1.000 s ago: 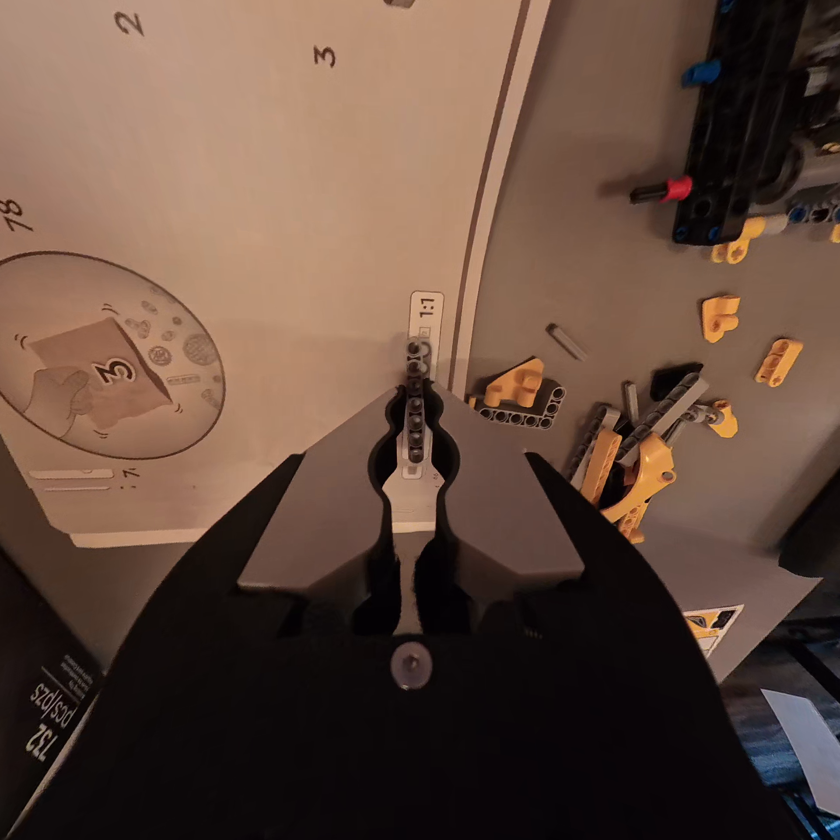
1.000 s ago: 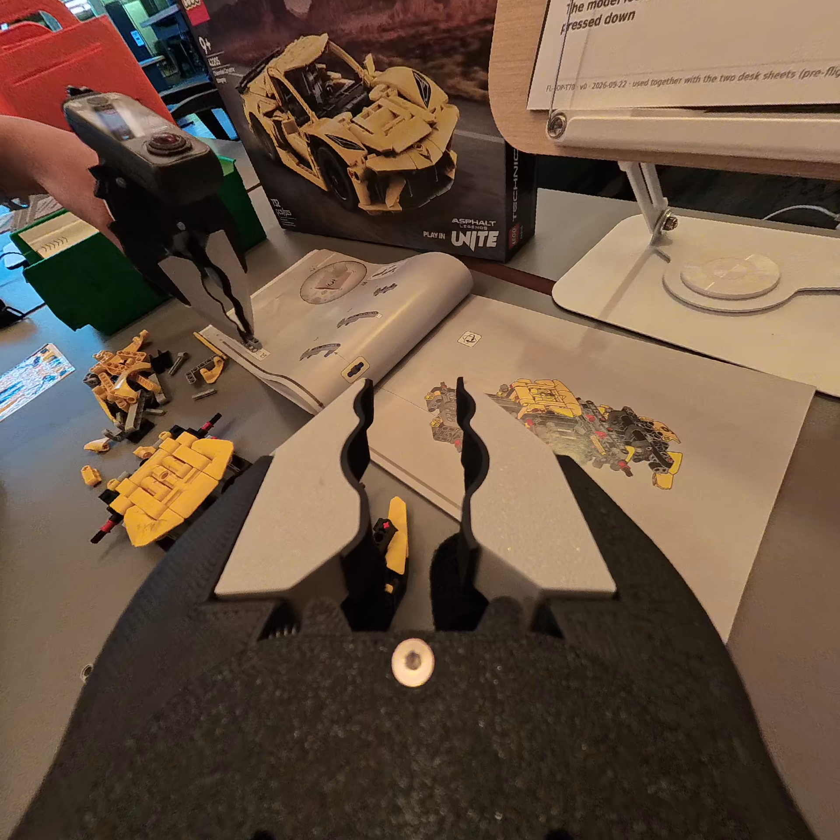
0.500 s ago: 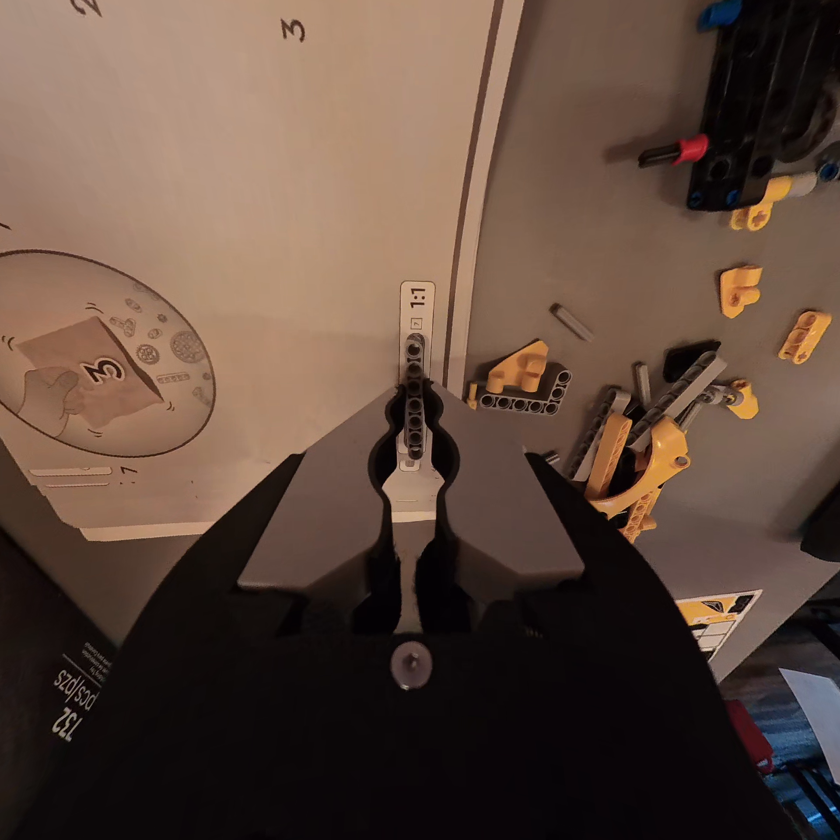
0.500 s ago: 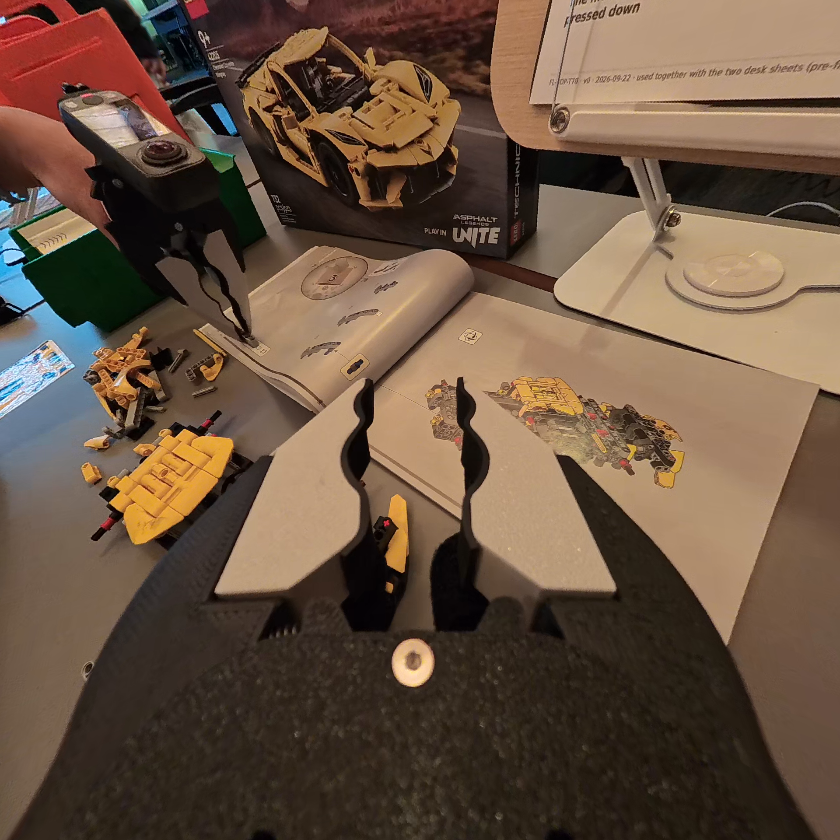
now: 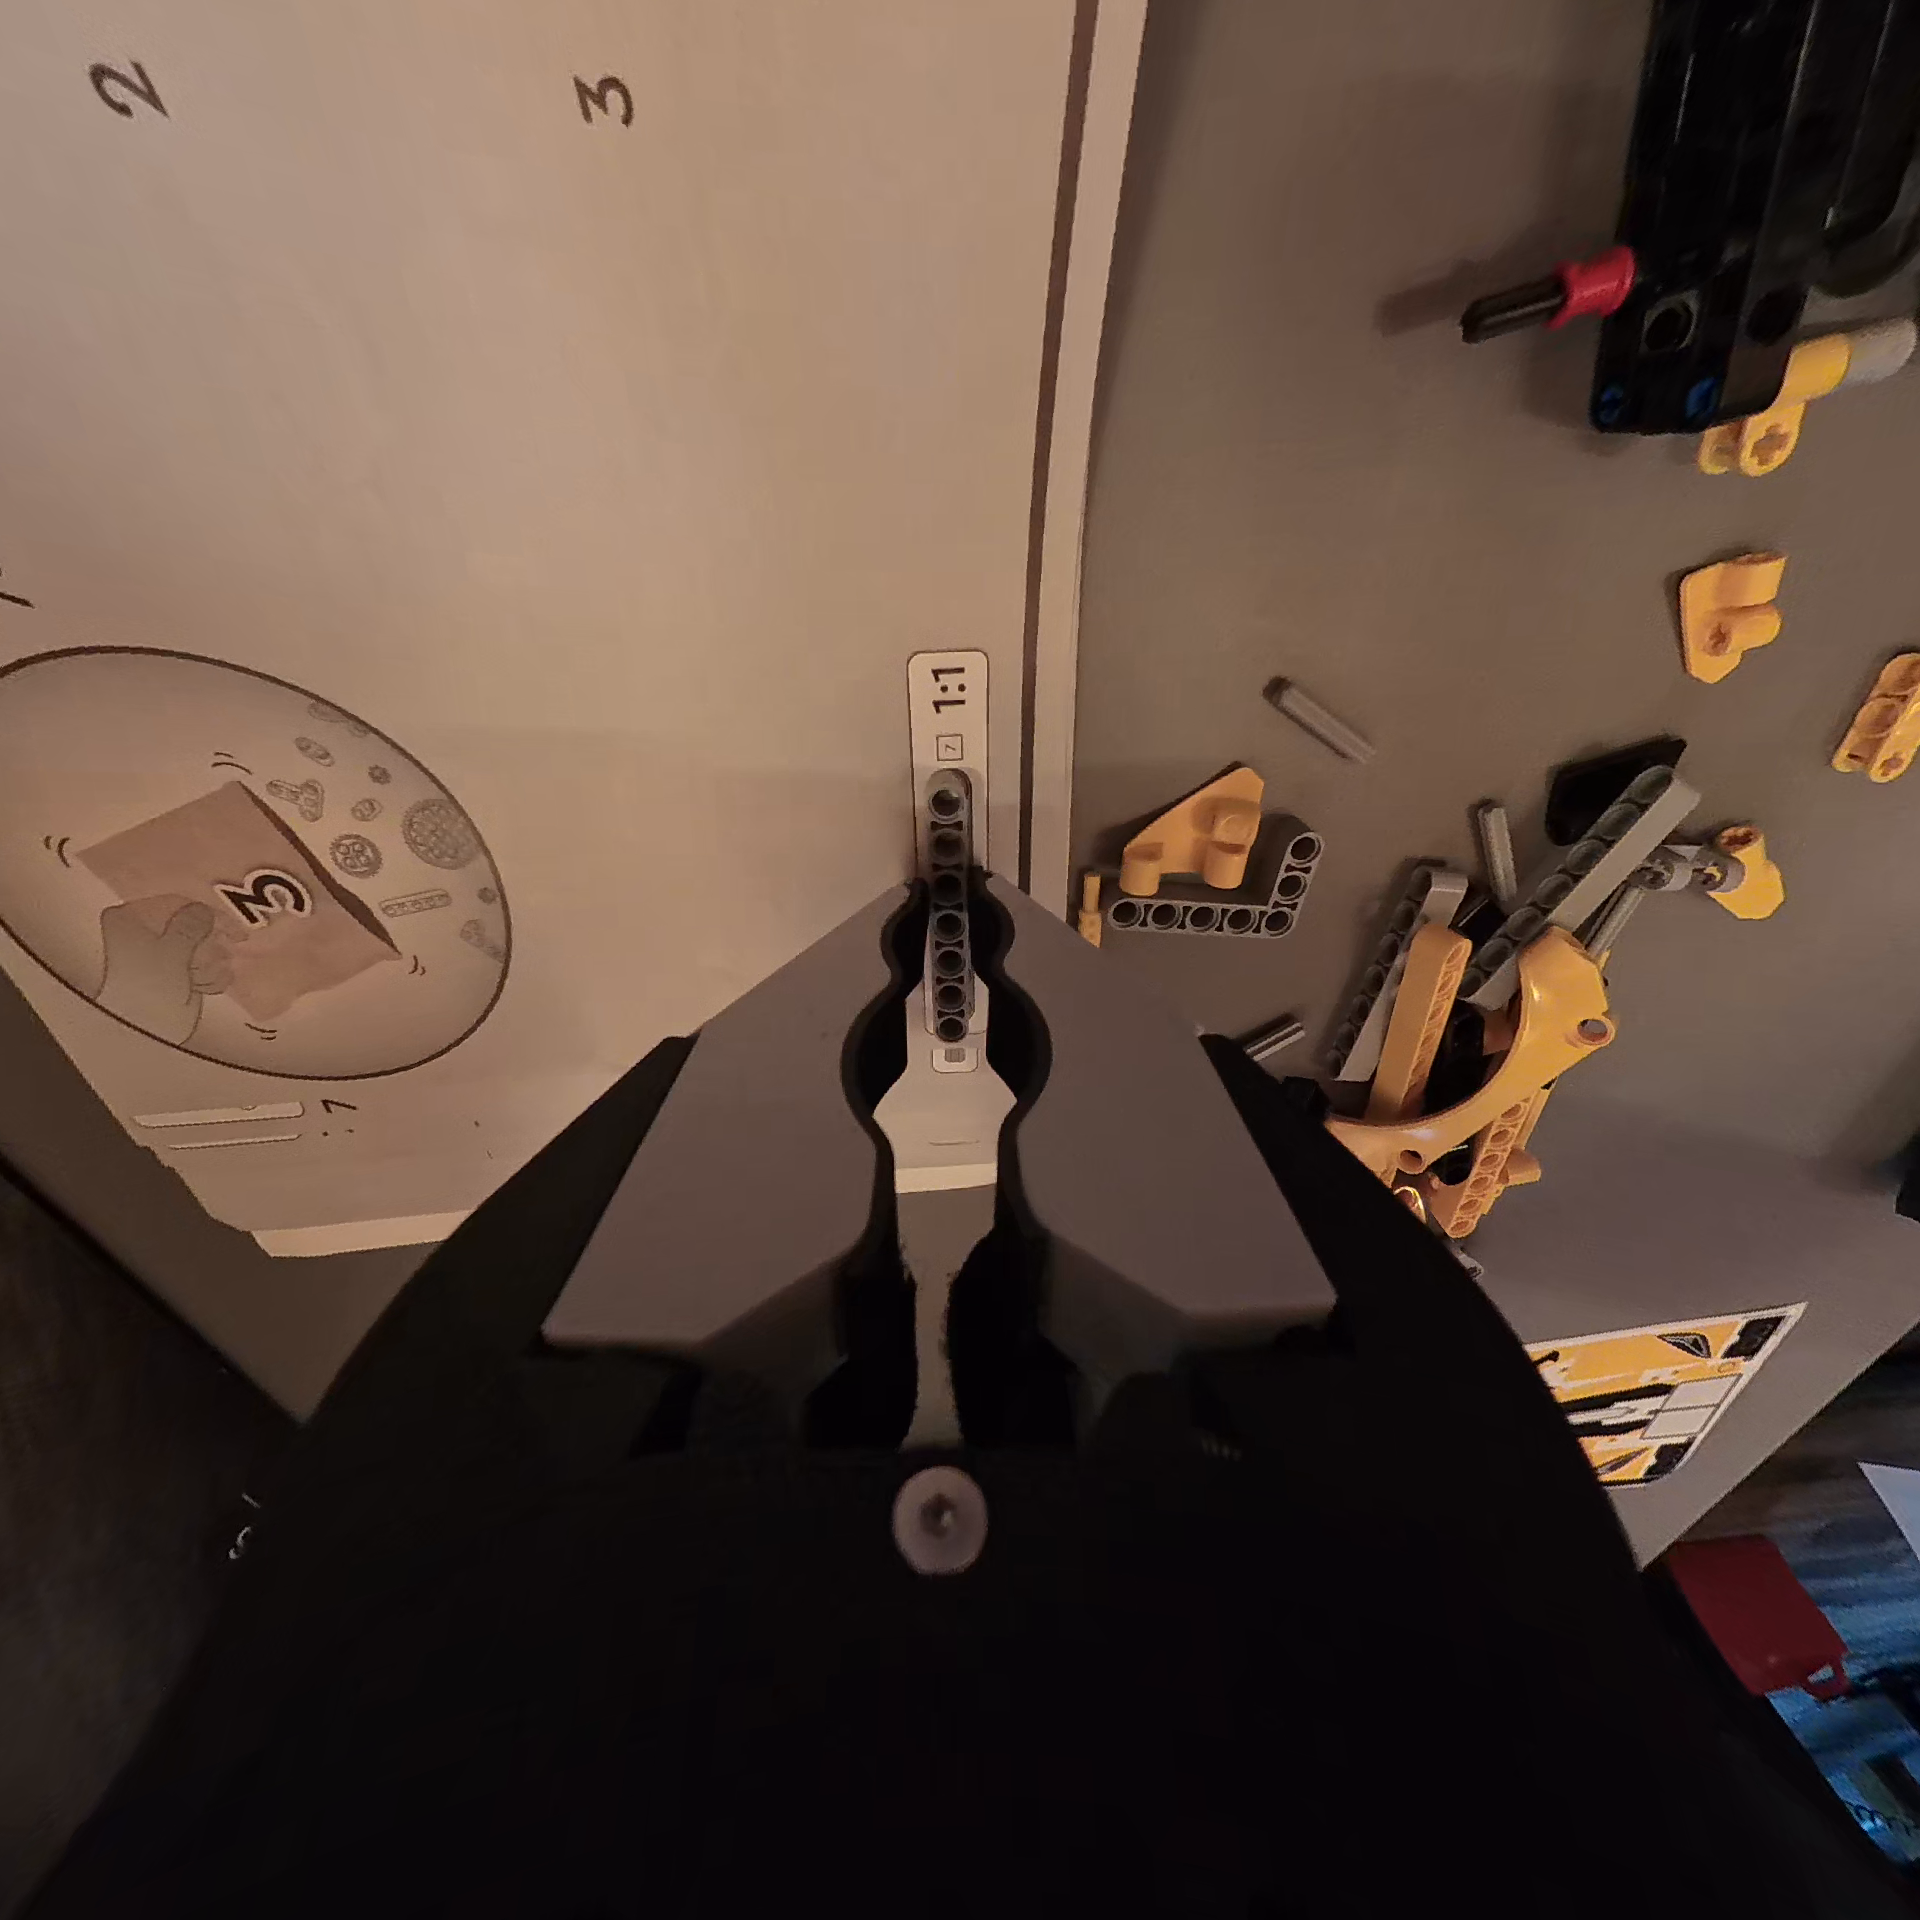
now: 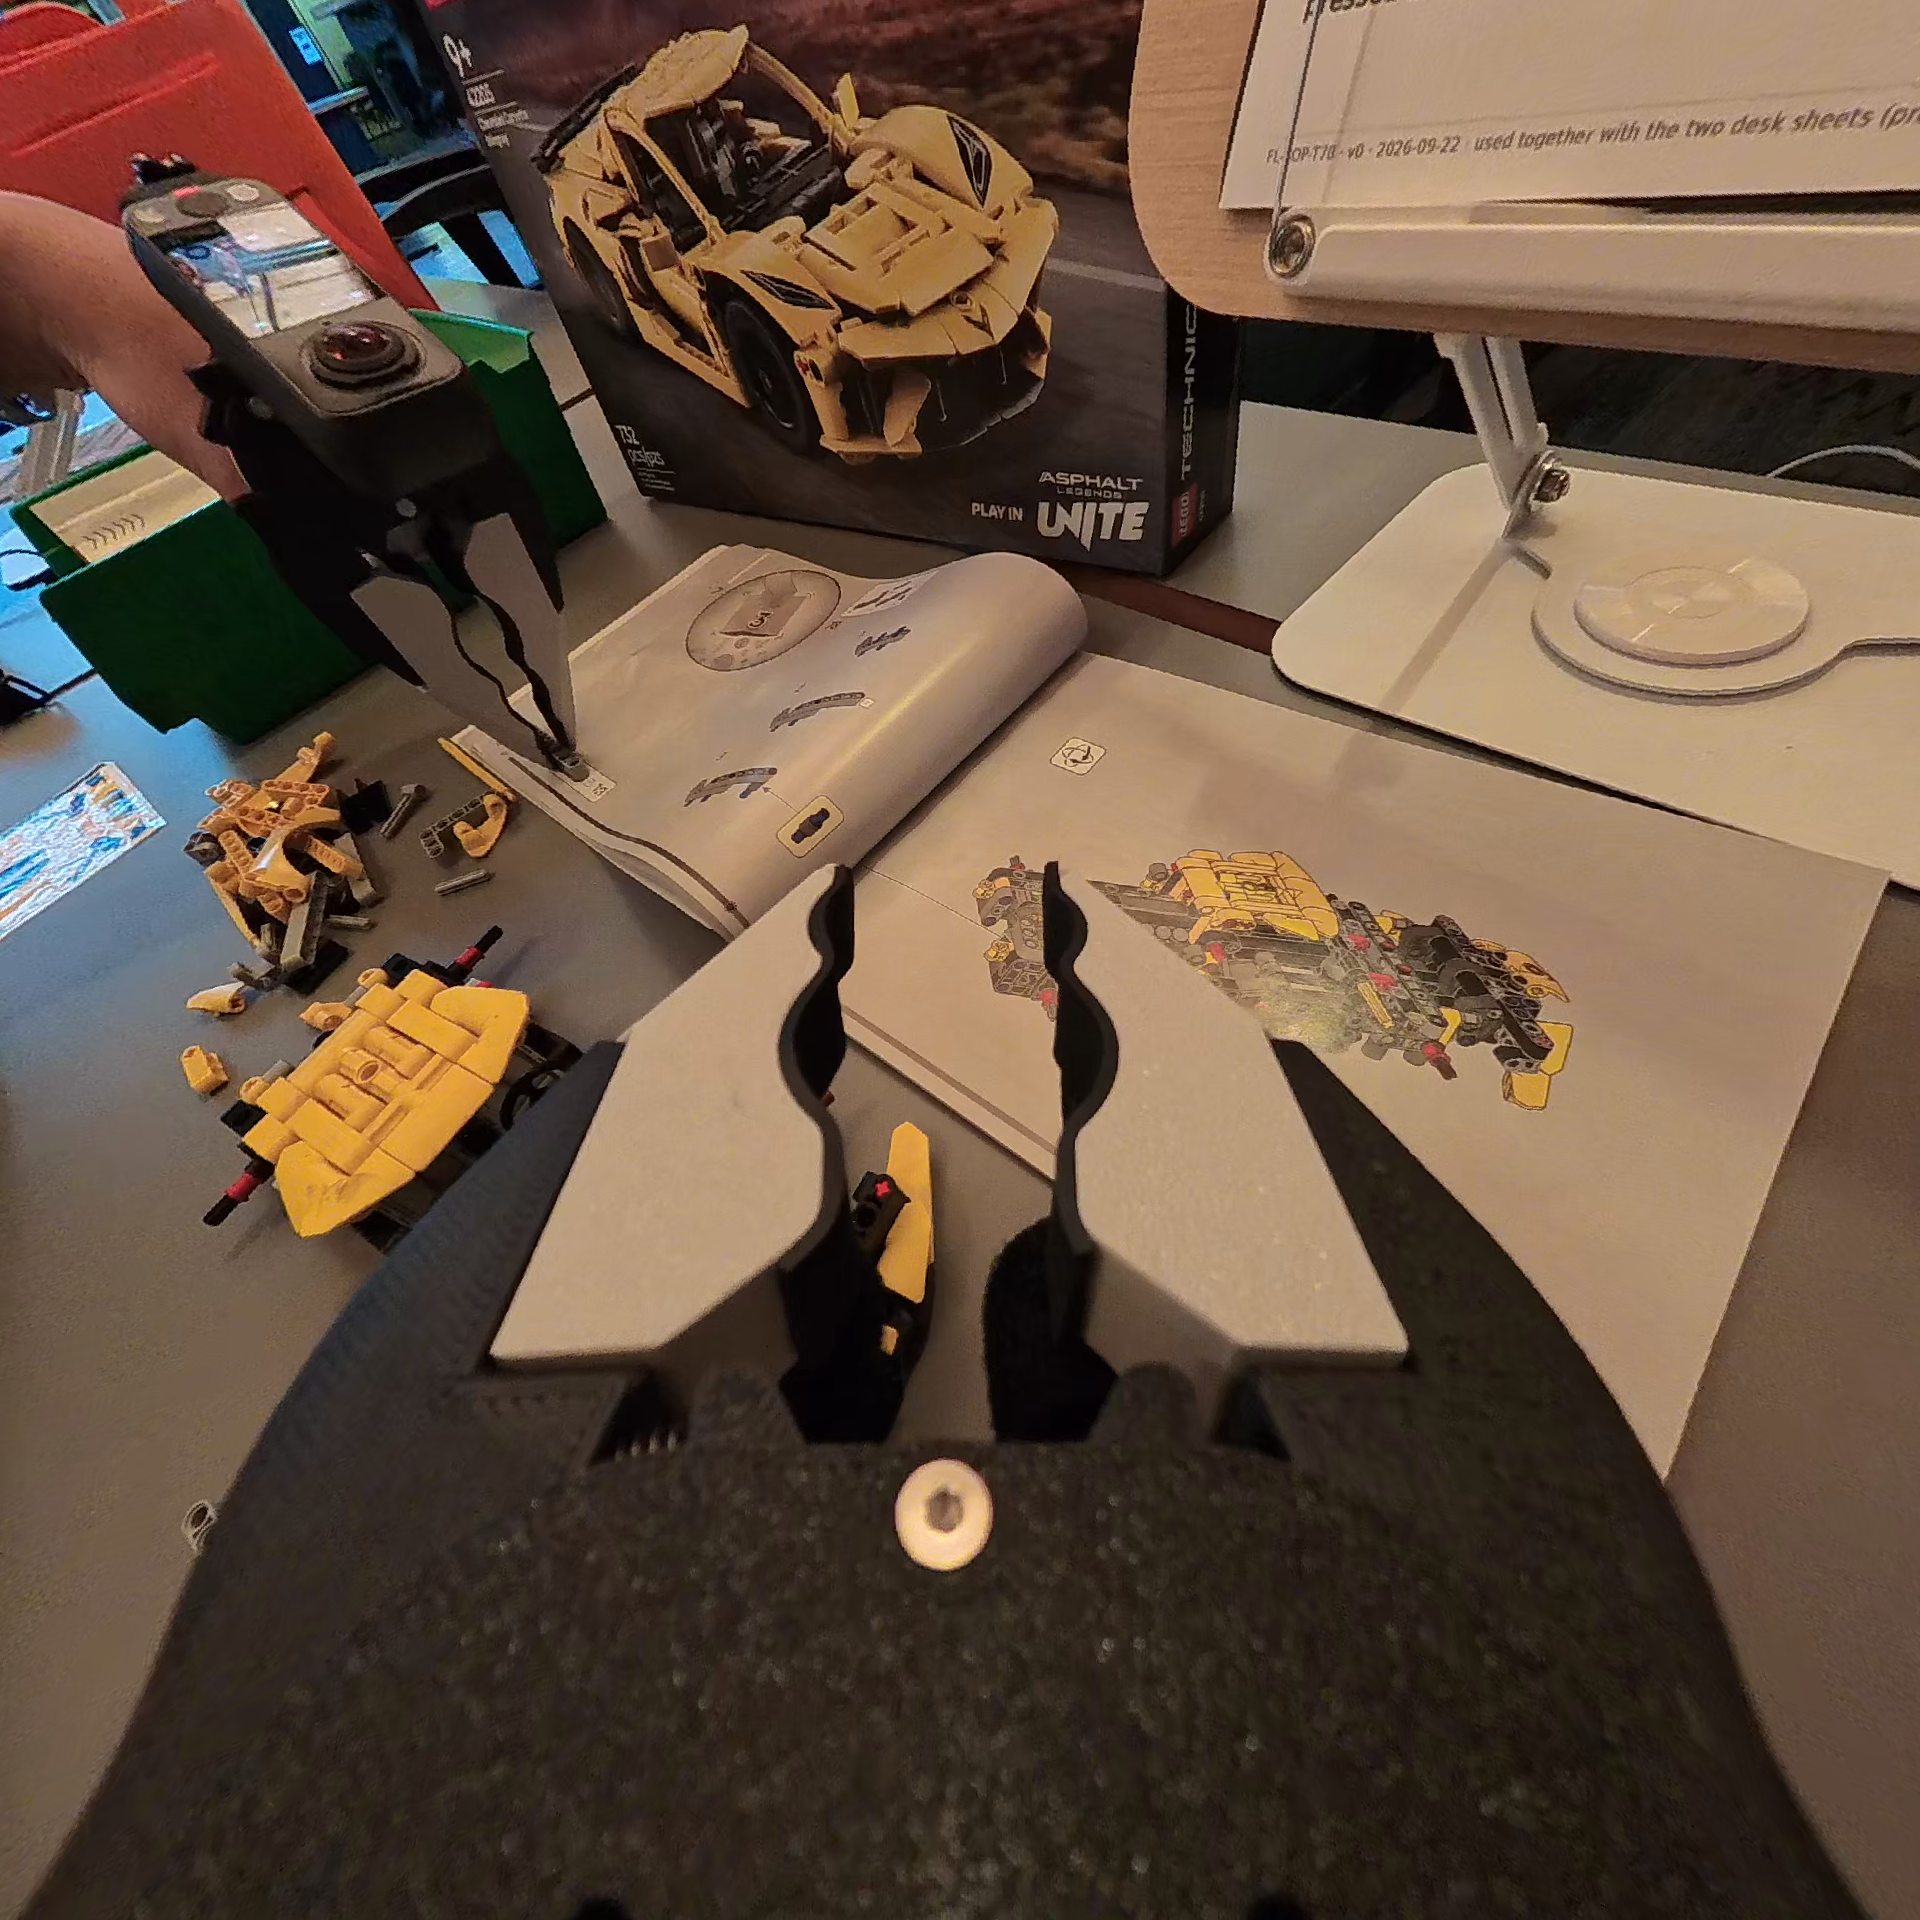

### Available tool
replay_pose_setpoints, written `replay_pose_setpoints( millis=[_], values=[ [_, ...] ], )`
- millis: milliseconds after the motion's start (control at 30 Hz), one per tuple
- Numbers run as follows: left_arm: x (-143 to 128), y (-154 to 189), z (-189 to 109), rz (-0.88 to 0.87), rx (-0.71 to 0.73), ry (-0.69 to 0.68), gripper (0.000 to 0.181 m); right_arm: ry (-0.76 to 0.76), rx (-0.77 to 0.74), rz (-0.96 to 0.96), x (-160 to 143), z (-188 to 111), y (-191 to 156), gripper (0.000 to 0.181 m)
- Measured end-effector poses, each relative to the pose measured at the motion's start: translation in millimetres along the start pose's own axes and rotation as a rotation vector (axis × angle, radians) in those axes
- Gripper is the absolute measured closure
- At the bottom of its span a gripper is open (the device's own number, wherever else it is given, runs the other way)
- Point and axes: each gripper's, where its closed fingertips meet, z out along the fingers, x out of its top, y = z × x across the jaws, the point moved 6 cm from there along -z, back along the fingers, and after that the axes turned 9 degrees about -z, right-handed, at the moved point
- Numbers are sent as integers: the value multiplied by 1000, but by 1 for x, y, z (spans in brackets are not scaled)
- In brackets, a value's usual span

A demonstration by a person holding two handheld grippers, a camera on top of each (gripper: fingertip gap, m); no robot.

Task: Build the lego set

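Build partway done: one sub-assembly made, loose parts waiting, beam being size-checked.

Far left, loose parts pile (image 6: 281, 852) is sitting on the bench (image 6: 104, 1195); just nearer, yellow sub-assembly (image 6: 384, 1101) is lying finished-looking but standalone. Left gripper (image 5: 948, 894) jaws are closed on a grey beam (image 5: 948, 883), laying it on the instruction booklet (image 6: 831, 686) scale strip. Right gripper (image 6: 945, 914) jaws are hanging open and empty over a small yellow-black piece (image 6: 899, 1216). Most of the car is looking unbuilt.
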Motion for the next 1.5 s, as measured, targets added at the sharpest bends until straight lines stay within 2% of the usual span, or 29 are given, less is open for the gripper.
replay_pose_setpoints(
  millis=[633, 1000, 1133, 1233, 1267, 1367, 1433, 1500],
  values=[
    [0, 2, 1, -3, -12, -8, 174, -3, 3, -1, 0, 0, 0, 146],
    [-1, 1, 2, -89, -39, 22, 174, 2, 5, 2, 0, -2, 0, 146],
    [-1, 2, 2, -101, -9, 20, 174, 4, 6, -2, 1, -2, -2, 146],
    [-10, 3, -4, -95, 84, -33, 174, 10, 11, -1, 2, -2, -4, 146],
    [-13, 4, -13, -157, 62, 6, 174, 11, 15, -1, 2, -2, -5, 146],
    [-8, 27, -56, -269, 24, 281, 175, 12, 20, -3, 3, -1, -7, 146],
    [-1, 64, -82, -244, 63, 412, 175, 14, 22, -6, 4, -1, -7, 146],
    [10, 117, -93, -209, 41, 478, 174, 17, 23, -8, 5, -1, -8, 146]
  ],
)
